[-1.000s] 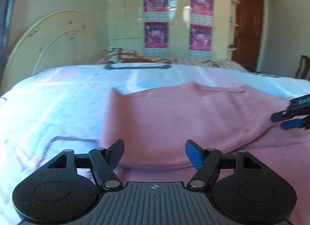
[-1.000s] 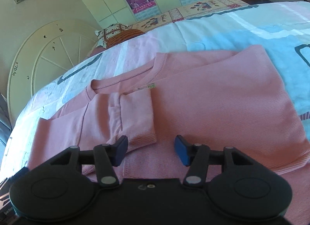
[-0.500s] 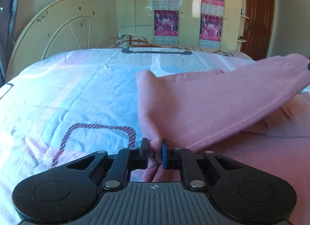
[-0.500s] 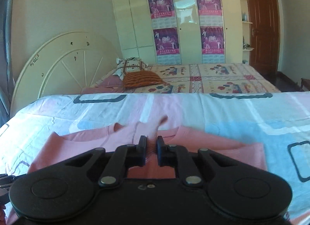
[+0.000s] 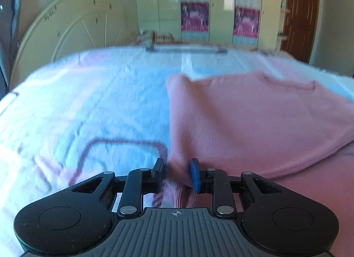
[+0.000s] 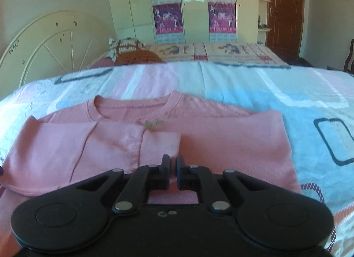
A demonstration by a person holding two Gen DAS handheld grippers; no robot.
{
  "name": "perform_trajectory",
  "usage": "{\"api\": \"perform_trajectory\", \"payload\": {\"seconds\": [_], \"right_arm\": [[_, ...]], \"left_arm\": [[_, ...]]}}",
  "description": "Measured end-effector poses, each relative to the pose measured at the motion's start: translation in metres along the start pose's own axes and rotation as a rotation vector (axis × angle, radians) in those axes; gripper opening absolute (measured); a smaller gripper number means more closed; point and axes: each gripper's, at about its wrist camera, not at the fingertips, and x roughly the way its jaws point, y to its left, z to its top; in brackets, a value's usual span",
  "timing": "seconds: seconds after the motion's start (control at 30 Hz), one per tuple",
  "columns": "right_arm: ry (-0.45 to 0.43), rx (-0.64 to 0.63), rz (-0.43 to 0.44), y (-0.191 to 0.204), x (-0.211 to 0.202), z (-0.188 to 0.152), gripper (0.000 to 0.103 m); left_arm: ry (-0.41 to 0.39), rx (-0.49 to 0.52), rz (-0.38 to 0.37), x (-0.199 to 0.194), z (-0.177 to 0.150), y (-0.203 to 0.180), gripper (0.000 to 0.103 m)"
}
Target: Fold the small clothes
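A pink sweater [image 5: 254,120] lies on the bed, its lower part folded up over the body. In the right wrist view the sweater [image 6: 221,137] shows its neckline, label and a folded sleeve at left. My left gripper [image 5: 176,174] sits at the sweater's left folded edge, jaws partly apart, with the fabric loose between them. My right gripper [image 6: 173,168] is over the sweater's near edge with its jaws almost together; nothing shows in the narrow gap.
The bed sheet [image 5: 88,106] is white, blue and pink with dark outlines. A cream headboard [image 6: 44,42] stands at left, pillows [image 6: 132,51] and a patterned cover behind. A wardrobe [image 6: 188,5] with posters and a brown door [image 6: 285,14] stand at the back.
Both grippers closed on the sweater's hem and lifted it over. Now the folded part lies flat, the left jaws have opened off the fabric, and the right gripper has drawn back low.
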Motion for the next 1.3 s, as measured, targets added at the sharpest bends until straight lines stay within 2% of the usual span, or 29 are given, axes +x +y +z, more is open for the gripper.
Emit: {"api": "perform_trajectory", "payload": {"seconds": [0.1,0.13,0.17,0.23,0.27,0.3,0.33,0.37,0.4,0.43,0.5,0.53,0.57,0.6,0.7,0.77,0.8,0.87,0.9,0.93,1.0,1.07,1.2,1.27,1.3], "right_arm": [[0.053,-0.01,-0.005,0.001,0.013,-0.008,0.006],[0.051,0.0,0.001,0.0,0.011,-0.007,0.006],[0.036,0.017,0.014,-0.002,0.006,-0.005,0.011],[-0.012,0.039,0.021,-0.002,-0.004,-0.003,0.035],[-0.036,0.041,0.01,-0.002,-0.006,-0.001,0.067],[-0.056,0.039,0.008,-0.001,-0.006,-0.001,0.07],[-0.051,0.038,0.025,-0.001,-0.003,0.002,0.064],[-0.025,0.047,0.042,-0.001,0.003,0.004,0.045],[0.005,0.06,0.052,-0.001,0.011,0.006,0.037],[0.02,0.069,0.048,-0.002,0.018,0.007,0.037],[0.044,0.111,0.055,-0.006,0.03,0.004,0.039],[0.045,0.136,0.065,-0.007,0.032,0.003,0.039],[0.048,0.14,0.079,-0.007,0.031,0.002,0.027],[0.053,0.134,0.099,-0.006,0.03,0.002,0.007],[-0.045,0.102,0.088,-0.003,0.001,0.006,0.006],[-0.08,0.063,0.053,0.0,-0.011,0.006,0.006],[-0.055,0.038,0.019,0.001,-0.007,0.002,0.006],[0.067,0.028,-0.002,-0.001,0.018,-0.008,0.007],[0.038,0.028,-0.008,-0.001,0.017,-0.008,0.013],[0.019,0.026,-0.032,-0.001,0.012,-0.004,0.019],[-0.073,0.031,-0.051,0.0,-0.001,0.002,0.023],[-0.083,0.023,-0.054,-0.001,0.003,0.012,0.023],[-0.044,-0.014,-0.012,0.004,0.032,0.025,0.019],[0.024,-0.053,-0.05,0.008,0.052,0.024,0.017],[0.014,-0.057,-0.057,0.008,0.056,0.023,0.018]], "left_arm": [[-0.012,-0.018,0.005,-0.005,0.005,0.001,0.027],[-0.042,-0.028,0.002,-0.01,0.007,0.002,0.027],[-0.084,-0.038,-0.016,-0.018,0.009,0.004,0.027],[-0.119,-0.035,-0.038,-0.024,0.014,0.004,0.027],[-0.126,-0.031,-0.065,-0.023,0.017,0.003,0.027],[-0.129,-0.027,-0.086,-0.02,0.02,0.001,0.027],[-0.132,-0.021,-0.097,-0.016,0.022,-0.002,0.027],[-0.131,-0.011,-0.117,-0.011,0.024,-0.005,0.027],[-0.132,-0.004,-0.138,-0.006,0.025,-0.008,0.027],[-0.125,-0.006,-0.16,0.001,0.025,-0.01,0.027],[-0.056,-0.034,-0.204,0.019,0.024,-0.012,0.027],[-0.017,-0.032,-0.196,0.028,0.022,-0.013,0.027],[-0.042,-0.01,-0.184,0.027,0.018,-0.018,0.027],[-0.037,-0.001,-0.176,0.026,0.019,-0.02,0.027],[-0.09,0.016,-0.176,0.014,0.02,-0.023,0.027],[-0.03,0.051,-0.152,0.024,0.017,-0.024,0.027],[-0.05,0.056,-0.158,0.025,0.015,-0.023,0.027],[-0.034,0.056,-0.164,0.026,0.02,-0.023,0.027],[-0.039,0.059,-0.168,0.022,0.026,-0.022,0.027],[-0.079,0.062,-0.174,0.017,0.031,-0.022,0.027],[-0.123,0.086,-0.177,0.016,0.046,-0.023,0.027],[-0.111,0.096,-0.17,0.033,0.063,-0.025,0.028],[-0.066,0.022,-0.183,0.079,0.087,-0.021,0.028],[-0.033,-0.023,-0.163,0.104,0.09,-0.015,0.028],[-0.047,-0.055,-0.175,0.107,0.091,-0.011,0.028]]}}
